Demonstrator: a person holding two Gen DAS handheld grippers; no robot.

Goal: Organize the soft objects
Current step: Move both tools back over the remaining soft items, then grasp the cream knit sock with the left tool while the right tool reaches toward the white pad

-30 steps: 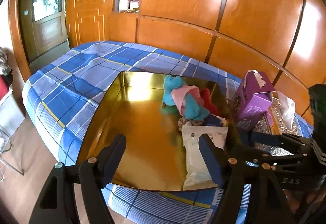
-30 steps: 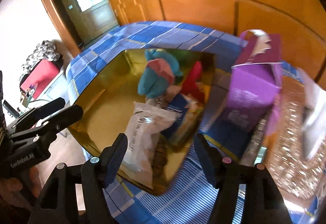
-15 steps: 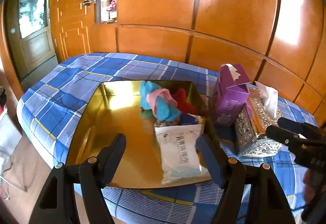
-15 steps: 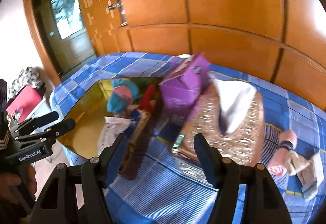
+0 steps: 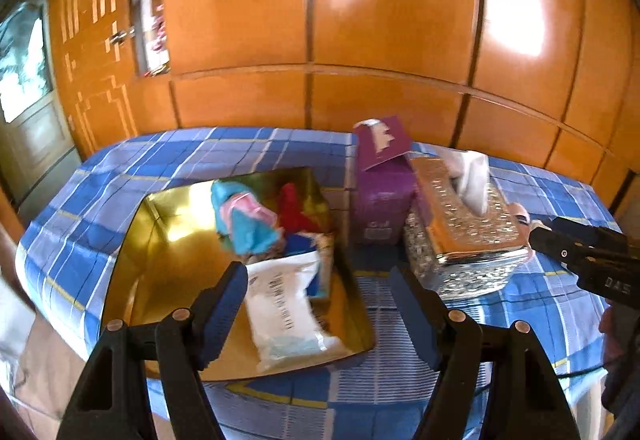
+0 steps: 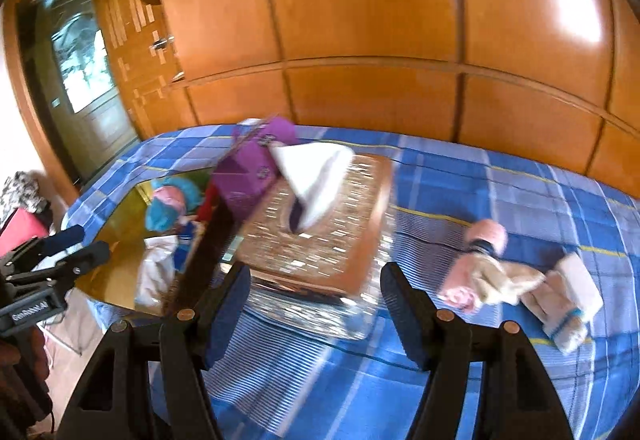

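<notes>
Covering table, blue checked cloth [image 5: 160, 167]. Gold tray [image 5: 168, 240] at 9 o'clock of silver tissue box [image 5: 468, 236]; purple box [image 5: 380, 199] between them. Tray holds white packet [image 5: 288, 300], blue-pink soft bundle [image 5: 244, 220], red soft item [image 5: 296, 207]. Rolled pink and beige socks [image 6: 492, 268] lie on cloth at 3 o'clock of tissue box. Left gripper [image 5: 316, 304] jaws apart, empty, above tray edge. Right gripper [image 6: 316, 300] jaws apart, empty, above tissue box.
</notes>
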